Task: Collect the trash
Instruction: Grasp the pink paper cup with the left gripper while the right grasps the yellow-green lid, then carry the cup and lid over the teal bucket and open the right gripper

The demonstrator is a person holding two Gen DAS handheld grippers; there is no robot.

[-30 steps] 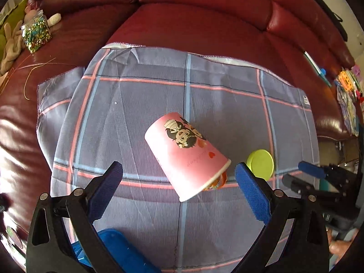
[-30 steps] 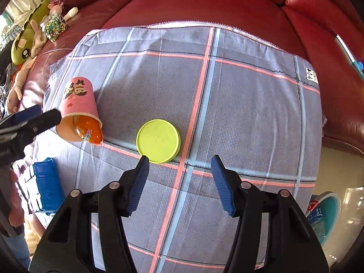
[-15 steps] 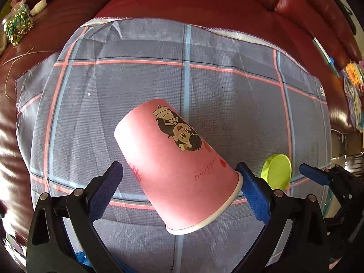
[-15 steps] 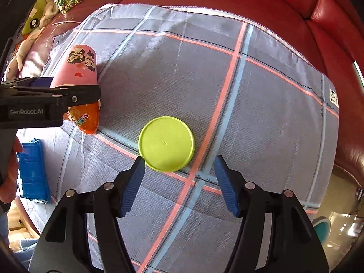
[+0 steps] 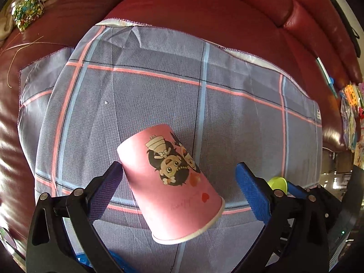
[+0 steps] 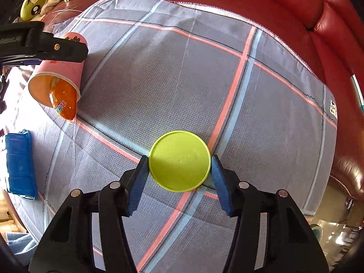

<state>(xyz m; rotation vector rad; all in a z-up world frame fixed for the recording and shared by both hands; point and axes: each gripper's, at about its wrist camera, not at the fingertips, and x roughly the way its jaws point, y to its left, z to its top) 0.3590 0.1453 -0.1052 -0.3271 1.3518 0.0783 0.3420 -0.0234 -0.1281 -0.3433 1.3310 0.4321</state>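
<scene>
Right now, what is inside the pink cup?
An orange wrapper sticks out of the cup mouth onto the cloth. How far it reaches in, and anything deeper, is hidden by the cup wall.

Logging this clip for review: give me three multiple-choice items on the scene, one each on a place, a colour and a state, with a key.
1. What sticks out of the pink paper cup's mouth?
A. an orange wrapper
B. a spoon
C. nothing

2. What colour is the round lid?
A. white
B. yellow-green
C. red

3. How does the cup lie on the checked cloth?
A. upright
B. upside down
C. on its side

Key: 1 A, the orange wrapper pokes past the rim in the right wrist view. 2 B, the lid shows yellow-green between the right gripper's closing jaws. 3 C, the cup's wall rests on the cloth, mouth facing sideways.
</scene>
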